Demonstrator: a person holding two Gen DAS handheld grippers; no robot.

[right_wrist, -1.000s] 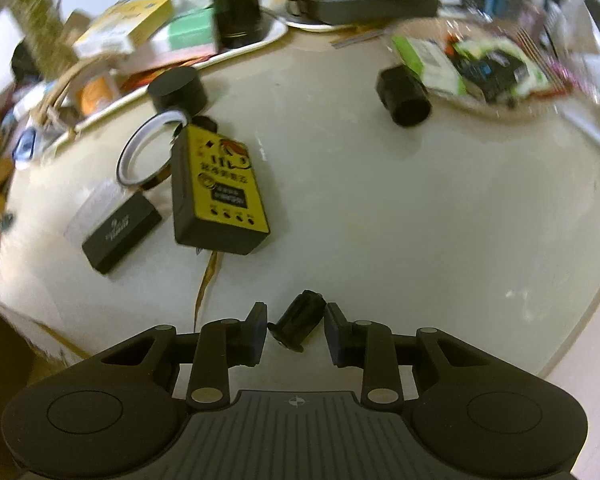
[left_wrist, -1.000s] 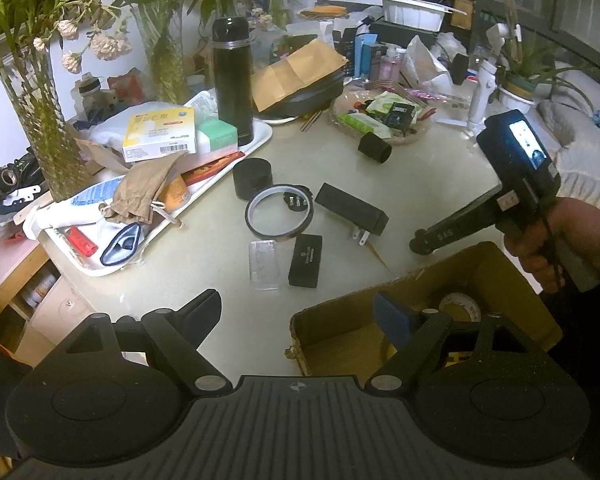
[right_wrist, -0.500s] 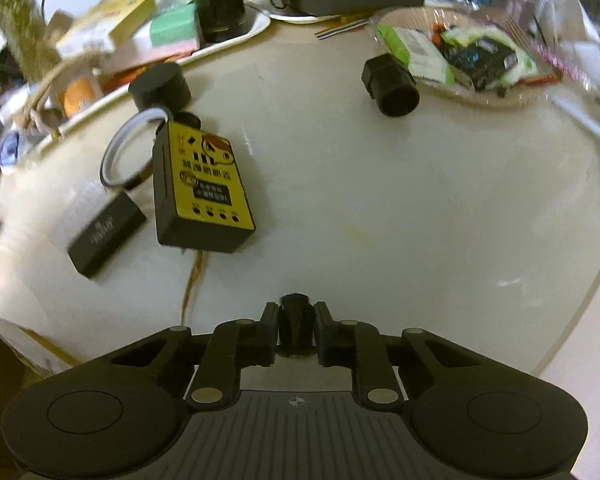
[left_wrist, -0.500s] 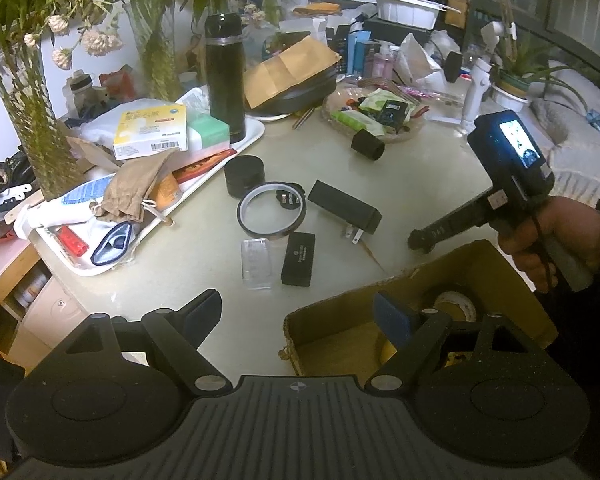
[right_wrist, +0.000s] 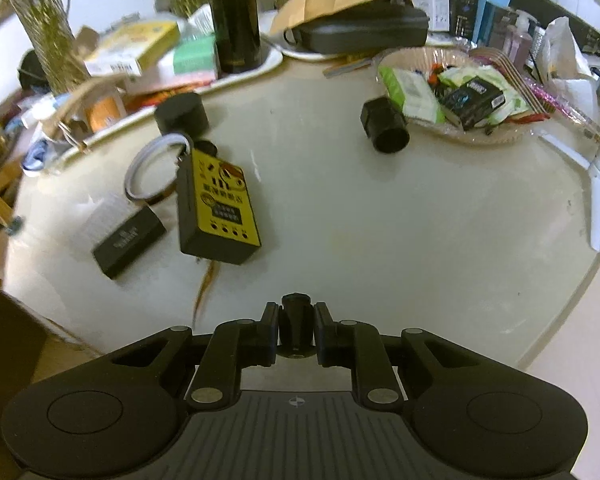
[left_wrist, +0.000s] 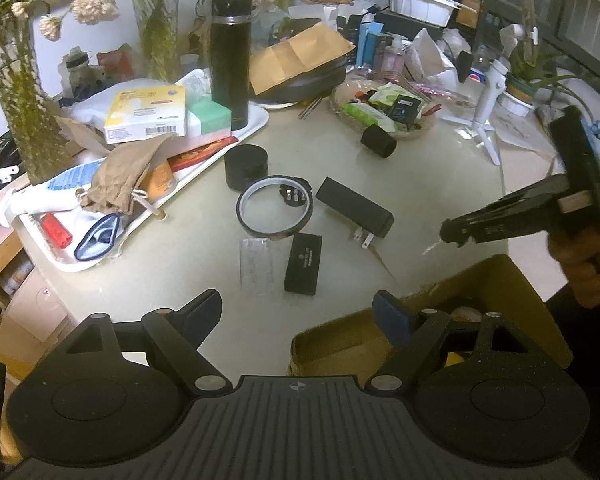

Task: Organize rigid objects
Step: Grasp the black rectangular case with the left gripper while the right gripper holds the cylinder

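My right gripper (right_wrist: 296,322) is shut on a small black cylindrical part (right_wrist: 296,326) and holds it above the table; it also shows in the left wrist view (left_wrist: 454,234). My left gripper (left_wrist: 298,306) is open and empty, hovering over the near table edge and the cardboard box (left_wrist: 380,336). On the table lie a yellow-faced black charger (right_wrist: 218,208), a small black box (right_wrist: 128,240), a tape ring (right_wrist: 152,172), a black round jar (right_wrist: 182,114), a black cap (right_wrist: 384,126) and a clear plastic piece (left_wrist: 256,266).
A white tray (left_wrist: 256,124) with boxes, a pouch and a black flask (left_wrist: 230,54) sits at the left. A snack bowl (right_wrist: 460,92), a black case (right_wrist: 356,32), a white tripod (left_wrist: 488,92) and plant vases ring the table.
My right gripper closed on the small black part, lifted it off the table and swung it up and right. The left gripper stayed open and shifted slightly.
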